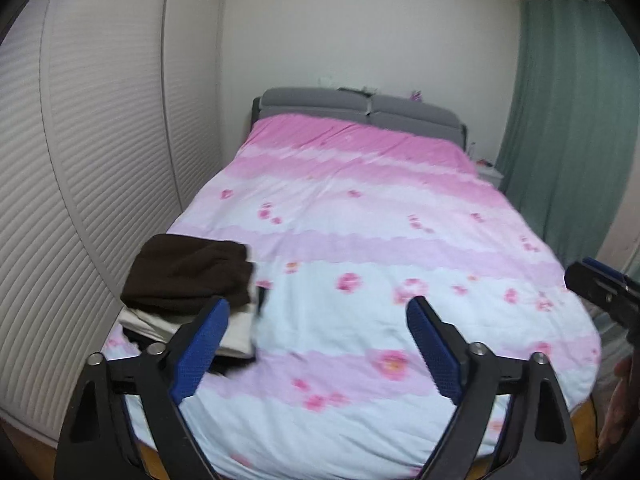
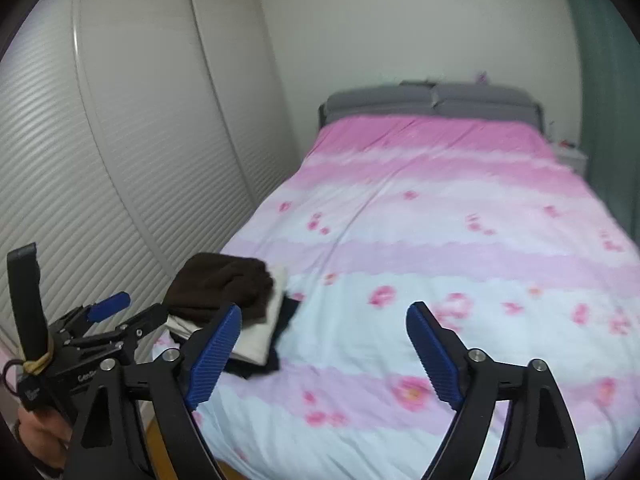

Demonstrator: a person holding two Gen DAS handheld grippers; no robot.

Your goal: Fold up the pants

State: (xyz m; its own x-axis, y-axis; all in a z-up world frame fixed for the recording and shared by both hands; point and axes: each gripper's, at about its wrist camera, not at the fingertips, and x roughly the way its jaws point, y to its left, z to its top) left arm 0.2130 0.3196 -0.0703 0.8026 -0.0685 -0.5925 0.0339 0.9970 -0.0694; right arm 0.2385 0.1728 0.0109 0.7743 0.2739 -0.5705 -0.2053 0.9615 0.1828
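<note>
Reaching with both the left claw (image 1: 318,344) and right claw (image 2: 324,354) spread open and empty risks dragging the dark brown folded fleece pants (image 1: 186,270) off the cream and black folded garments (image 1: 236,330) stacked beneath them, toppling that pile.

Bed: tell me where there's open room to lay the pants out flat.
The bedspread is open from the headboard down to the near edge. Only the near left corner is crowded, by the stack of folded clothes.

Brown pants (image 1: 186,276): fuzzy matt cloth. Duvet (image 1: 360,240): smooth printed cotton. Wardrobe doors (image 1: 100,140): ribbed, satin.
</note>
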